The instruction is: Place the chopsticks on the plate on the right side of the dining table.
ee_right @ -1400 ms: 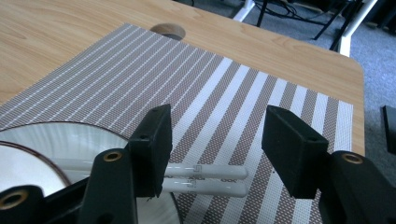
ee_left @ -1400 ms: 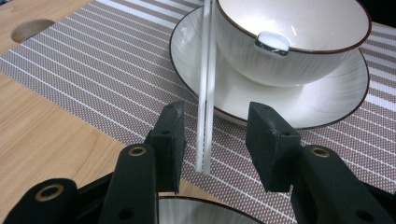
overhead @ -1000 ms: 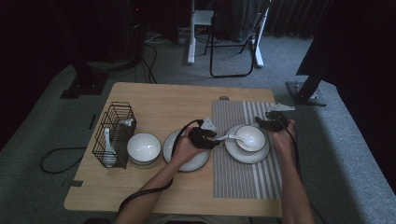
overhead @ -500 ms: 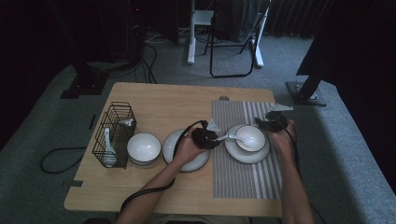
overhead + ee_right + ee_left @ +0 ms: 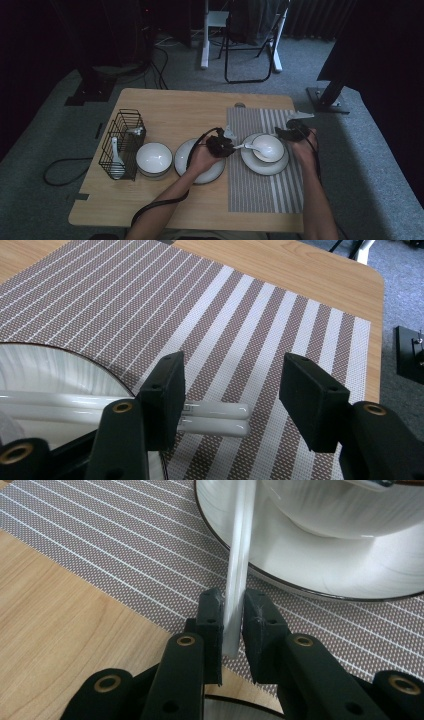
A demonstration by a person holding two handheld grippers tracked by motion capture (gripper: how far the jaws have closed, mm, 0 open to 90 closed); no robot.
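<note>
The spoon [image 5: 239, 565], its bowl resting in the bowl [image 5: 268, 146] on the plate [image 5: 264, 162] near the tabletop's right edge, we had just pinched by its handle in our left fingers [image 5: 214, 620], lifting undone, right fingers [image 5: 312, 400] spread.

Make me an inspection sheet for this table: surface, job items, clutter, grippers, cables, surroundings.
Surface: wooden table, striped placemat on its right part.
Job's things: spoon reaching to the bowl, which sits on a plate; chopsticks lying from plate rim onto placemat.
Clutter: empty plate, second bowl, wire basket with spoons.
Grippers: left hand-held gripper has just been closing, now clamps the spoon handle; right hand-held gripper open around the chopsticks' ends.
Cables: black cable trails off the near edge; floor cable loops left.
Surroundings: chair, grey carpet.
</note>
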